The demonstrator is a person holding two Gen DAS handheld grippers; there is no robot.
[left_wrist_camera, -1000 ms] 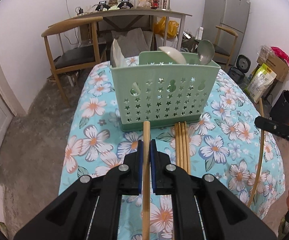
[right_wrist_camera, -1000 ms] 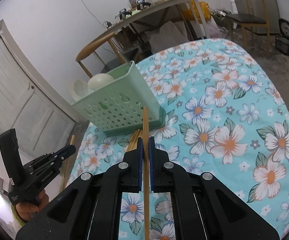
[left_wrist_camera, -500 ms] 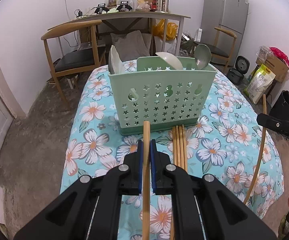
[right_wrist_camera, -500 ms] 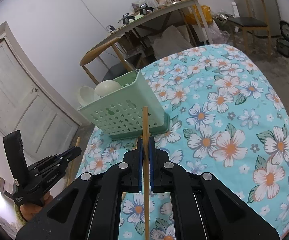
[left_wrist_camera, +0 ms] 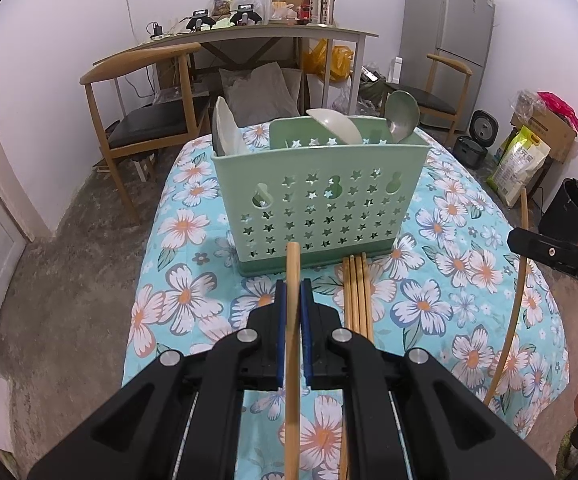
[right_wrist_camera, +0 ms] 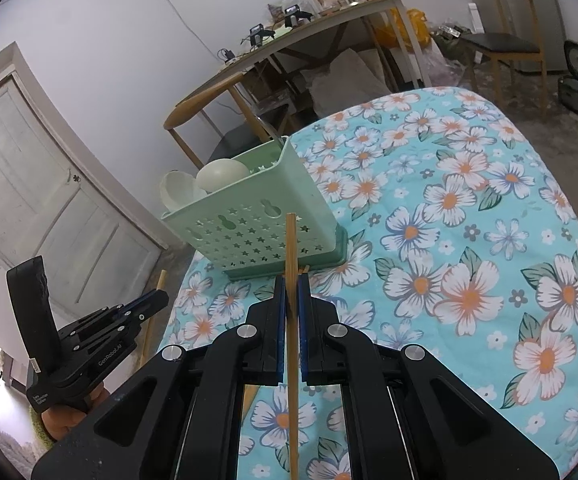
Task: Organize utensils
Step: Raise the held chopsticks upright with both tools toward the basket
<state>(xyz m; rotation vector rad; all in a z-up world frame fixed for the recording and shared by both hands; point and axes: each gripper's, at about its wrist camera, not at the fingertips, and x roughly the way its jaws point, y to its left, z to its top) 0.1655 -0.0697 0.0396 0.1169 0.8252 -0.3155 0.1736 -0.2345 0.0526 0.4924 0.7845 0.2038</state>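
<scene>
A pale green slotted basket [left_wrist_camera: 321, 204] stands on the floral tablecloth [left_wrist_camera: 469, 280] and holds a white spoon [left_wrist_camera: 335, 126], a grey-green spoon [left_wrist_camera: 401, 114] and a white scoop [left_wrist_camera: 227, 132]. Several wooden chopsticks [left_wrist_camera: 357, 296] lie in front of it. My left gripper [left_wrist_camera: 293, 292] is shut on one chopstick [left_wrist_camera: 292, 344] that points at the basket's front wall. My right gripper [right_wrist_camera: 291, 284] is shut on another chopstick [right_wrist_camera: 291, 320], its tip before the basket [right_wrist_camera: 257, 224]. Each gripper shows in the other's view: the right gripper [left_wrist_camera: 549, 252] and the left gripper [right_wrist_camera: 89, 344].
Past the table stand a wooden chair [left_wrist_camera: 145, 120], a cluttered long desk [left_wrist_camera: 273, 32], a second chair [left_wrist_camera: 445, 92] and a fridge [left_wrist_camera: 445, 32]. Bags, a box and a black bin [left_wrist_camera: 573, 208] sit on the floor at right. A white door [right_wrist_camera: 49, 200] is at left.
Both grippers stay shut on their chopsticks. The two views shift only slightly; the basket sits a little lower in the picture.
</scene>
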